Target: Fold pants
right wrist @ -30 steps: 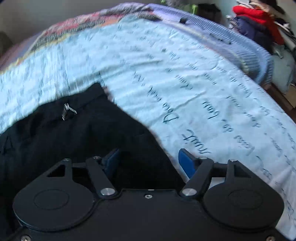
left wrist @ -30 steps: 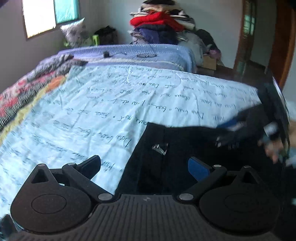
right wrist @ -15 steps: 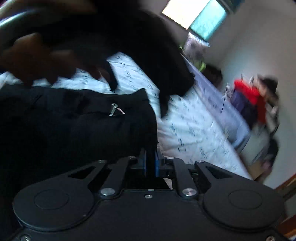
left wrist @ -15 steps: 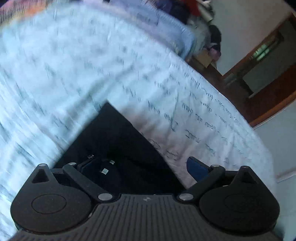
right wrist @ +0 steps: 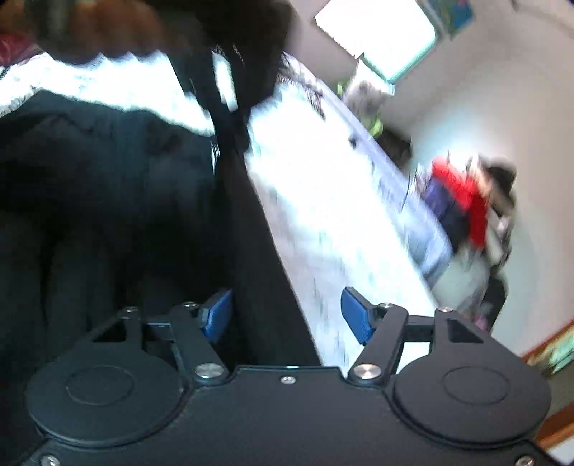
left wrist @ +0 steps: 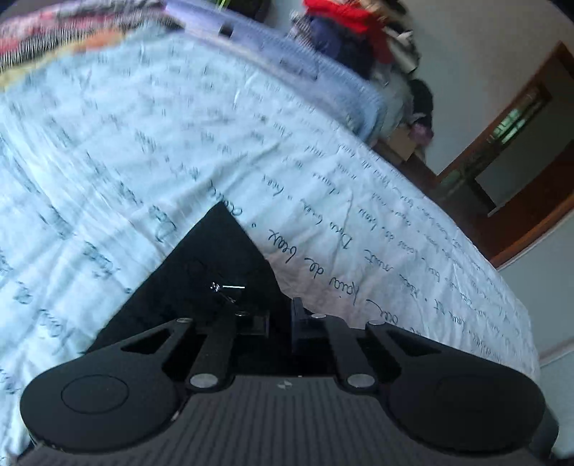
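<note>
Pale blue script-printed bedsheet (left wrist: 323,186) carries the black pants (left wrist: 215,258), soft, limp cloth best taken by the waistband corners. The left gripper (left wrist: 280,321) is clamped on the waistband beside the metal clasp (left wrist: 224,286). The right gripper (right wrist: 283,315) is opening, a dark fabric edge between its blue pads (right wrist: 353,315).

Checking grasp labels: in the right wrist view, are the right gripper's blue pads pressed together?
No. The right gripper has its blue pads well apart, jaws opening, with the black pants edge between them.

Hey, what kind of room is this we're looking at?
Most likely a bedroom in a home. A bed with a script-printed sheet fills the view, a heap of clothes is piled beyond it, and a wooden door frame stands at the side.
</note>
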### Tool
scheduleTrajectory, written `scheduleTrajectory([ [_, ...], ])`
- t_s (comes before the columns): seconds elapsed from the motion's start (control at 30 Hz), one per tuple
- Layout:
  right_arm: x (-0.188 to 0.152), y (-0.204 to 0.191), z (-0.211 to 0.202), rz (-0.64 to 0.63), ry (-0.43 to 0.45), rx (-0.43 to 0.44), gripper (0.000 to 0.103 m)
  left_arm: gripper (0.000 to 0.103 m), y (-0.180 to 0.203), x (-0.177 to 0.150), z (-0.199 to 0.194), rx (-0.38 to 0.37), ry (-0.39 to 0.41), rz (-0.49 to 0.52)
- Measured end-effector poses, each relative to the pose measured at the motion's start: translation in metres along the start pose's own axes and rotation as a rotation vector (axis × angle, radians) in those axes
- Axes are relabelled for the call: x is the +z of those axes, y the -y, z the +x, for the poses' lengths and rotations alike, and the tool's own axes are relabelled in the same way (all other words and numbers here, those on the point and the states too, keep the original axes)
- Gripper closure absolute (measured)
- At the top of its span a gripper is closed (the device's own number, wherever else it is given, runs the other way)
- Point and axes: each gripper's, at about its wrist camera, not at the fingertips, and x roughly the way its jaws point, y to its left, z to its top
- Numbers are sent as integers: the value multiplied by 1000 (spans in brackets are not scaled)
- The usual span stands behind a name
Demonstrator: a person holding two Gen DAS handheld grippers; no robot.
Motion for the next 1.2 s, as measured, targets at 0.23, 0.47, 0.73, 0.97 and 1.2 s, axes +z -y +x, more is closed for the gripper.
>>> scheduleTrajectory([
  [0.23,-33,-2,-25,-31,-125,-82,97,92,-9,-34,-49,10,52,43],
  [0.47,-10,-60,-115,-132,-62,-62,97,91,-25,-90,-124,106,110,188],
  [0.73,-9,-156,-154,-190,-87,131,98,90,-66,-133,-86,263,-66,234],
  [0.97,-24,-169,-169,-84,-91,96,92,58,-57,-142,-117,334,3,267],
  [1.2,-105,-112,-276,382,-124,10,85,24,12,-170,-166,304,185,492],
])
